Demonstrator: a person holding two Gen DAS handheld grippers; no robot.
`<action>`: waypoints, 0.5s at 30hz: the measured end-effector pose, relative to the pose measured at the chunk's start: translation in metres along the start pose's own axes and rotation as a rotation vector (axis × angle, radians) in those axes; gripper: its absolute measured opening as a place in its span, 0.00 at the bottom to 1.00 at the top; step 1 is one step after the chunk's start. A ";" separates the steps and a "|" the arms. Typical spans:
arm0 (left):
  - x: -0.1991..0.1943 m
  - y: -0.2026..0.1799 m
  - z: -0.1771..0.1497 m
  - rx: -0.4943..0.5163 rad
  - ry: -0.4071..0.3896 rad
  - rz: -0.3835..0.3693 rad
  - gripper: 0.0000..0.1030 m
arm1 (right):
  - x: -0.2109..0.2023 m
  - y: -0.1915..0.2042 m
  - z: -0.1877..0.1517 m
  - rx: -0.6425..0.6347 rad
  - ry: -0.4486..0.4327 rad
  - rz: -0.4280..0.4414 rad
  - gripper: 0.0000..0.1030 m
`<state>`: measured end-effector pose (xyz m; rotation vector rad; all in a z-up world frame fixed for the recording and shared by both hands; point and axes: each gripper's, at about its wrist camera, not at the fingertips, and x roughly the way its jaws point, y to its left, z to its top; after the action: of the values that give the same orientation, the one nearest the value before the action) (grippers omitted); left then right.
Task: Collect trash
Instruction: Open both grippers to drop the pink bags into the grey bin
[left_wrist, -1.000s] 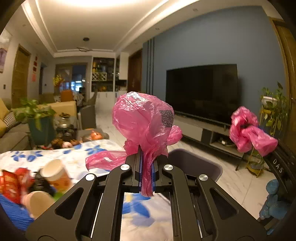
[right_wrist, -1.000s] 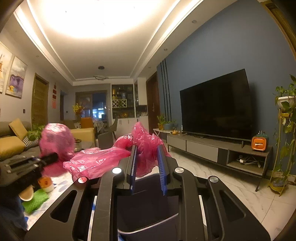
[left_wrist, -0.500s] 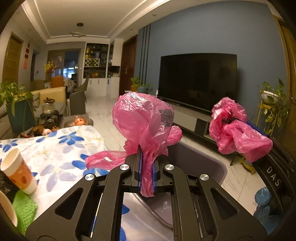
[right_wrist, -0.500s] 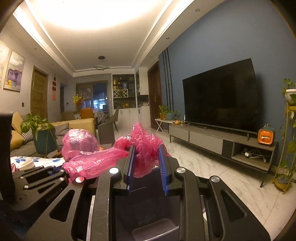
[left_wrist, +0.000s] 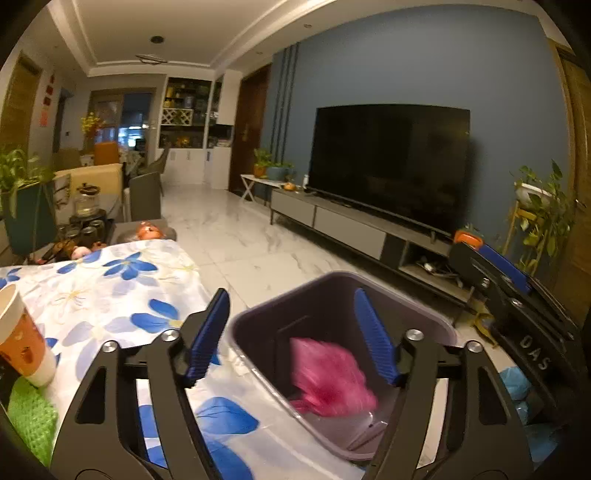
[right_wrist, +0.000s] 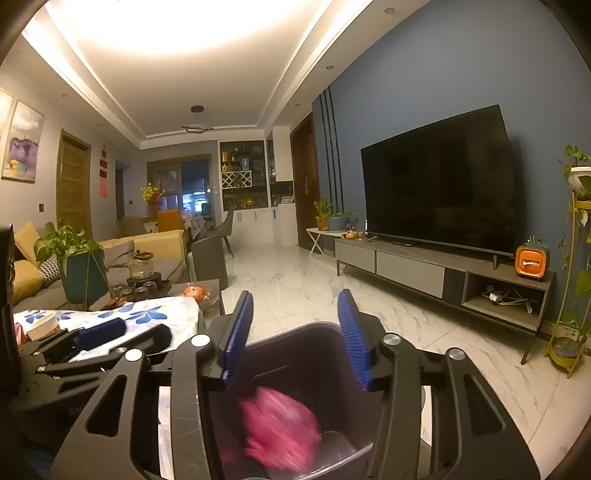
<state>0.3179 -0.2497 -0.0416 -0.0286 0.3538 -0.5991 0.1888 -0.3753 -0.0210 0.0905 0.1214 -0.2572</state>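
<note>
Left wrist view: the left gripper (left_wrist: 291, 332) has its fingers wide apart above the bin (left_wrist: 258, 321), and a blurry pink bag (left_wrist: 328, 376) sits low in the frame inside it. Right gripper (right_wrist: 295, 332) is spread apart too, over the same fuzzy bag (right_wrist: 277, 424); its arms hide the bin's sides.

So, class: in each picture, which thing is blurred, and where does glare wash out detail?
Left wrist view: the pink bag in the bin is smeared, the room sharp. Right wrist view: the bag is blurred too, and the ceiling light glares white.
</note>
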 end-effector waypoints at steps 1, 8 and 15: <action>-0.002 0.002 0.000 -0.009 -0.001 0.007 0.72 | -0.002 0.001 0.001 0.001 -0.001 -0.001 0.49; -0.036 0.009 0.000 -0.007 -0.036 0.109 0.88 | -0.018 0.006 0.004 0.011 -0.007 0.006 0.62; -0.088 0.014 -0.006 0.005 -0.068 0.201 0.94 | -0.045 0.016 0.000 0.007 0.005 0.017 0.82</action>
<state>0.2559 -0.1888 -0.0213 -0.0083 0.2851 -0.3990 0.1492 -0.3489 -0.0138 0.0988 0.1249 -0.2402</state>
